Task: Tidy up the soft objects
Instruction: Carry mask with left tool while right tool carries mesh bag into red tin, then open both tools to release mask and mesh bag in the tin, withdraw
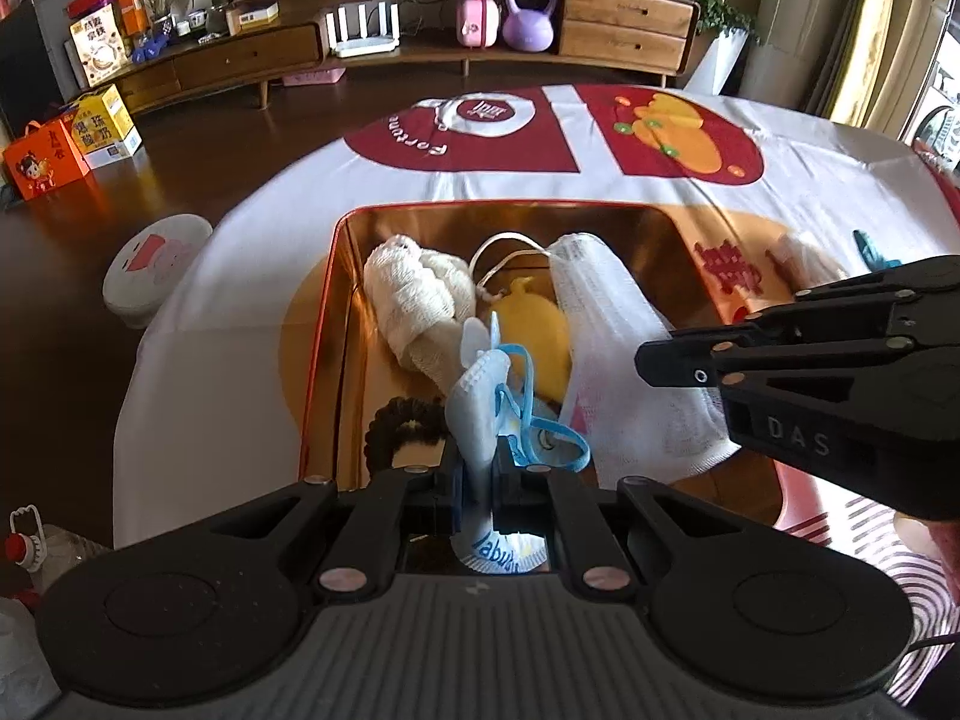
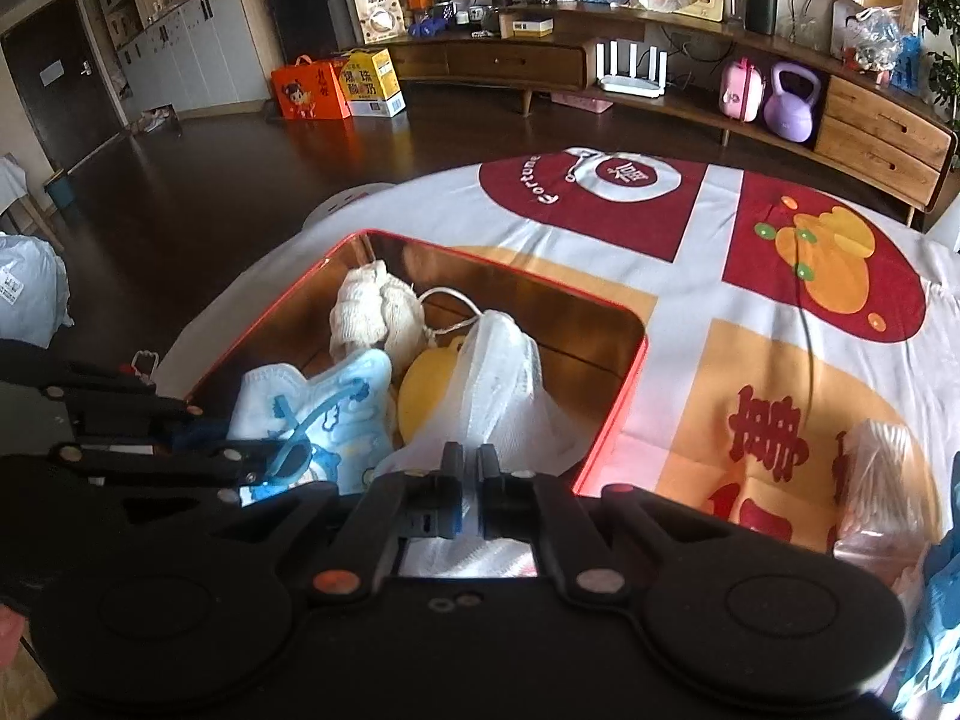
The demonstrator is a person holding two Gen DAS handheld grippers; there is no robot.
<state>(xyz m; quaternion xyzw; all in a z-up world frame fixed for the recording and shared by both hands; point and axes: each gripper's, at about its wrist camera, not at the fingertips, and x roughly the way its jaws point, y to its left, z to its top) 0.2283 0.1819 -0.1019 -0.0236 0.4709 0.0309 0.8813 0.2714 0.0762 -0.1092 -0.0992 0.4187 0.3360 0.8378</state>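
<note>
A red-rimmed, gold-lined tin box (image 1: 336, 300) (image 2: 624, 396) sits on the patterned tablecloth. Inside lie a cream knitted cloth (image 1: 414, 294) (image 2: 366, 306), a yellow balloon (image 1: 534, 330) (image 2: 423, 390), a black hair scrunchie (image 1: 402, 426) and a white mesh cloth (image 1: 606, 336) (image 2: 498, 384). My left gripper (image 1: 477, 474) is shut on a light blue face mask (image 1: 480, 402) (image 2: 336, 414) and holds it over the box's near end. My right gripper (image 2: 470, 468) is shut on the white mesh cloth at the box's near edge; it shows from the side in the left wrist view (image 1: 660, 360).
A clear plastic bag (image 2: 882, 480) lies on the tablecloth (image 2: 690, 276) right of the box. A white stool (image 1: 150, 270) stands left of the table. A wooden TV cabinet (image 1: 420, 48) with a purple kettlebell (image 1: 528, 18) lines the far wall. Gift boxes (image 2: 336, 87) stand on the dark floor.
</note>
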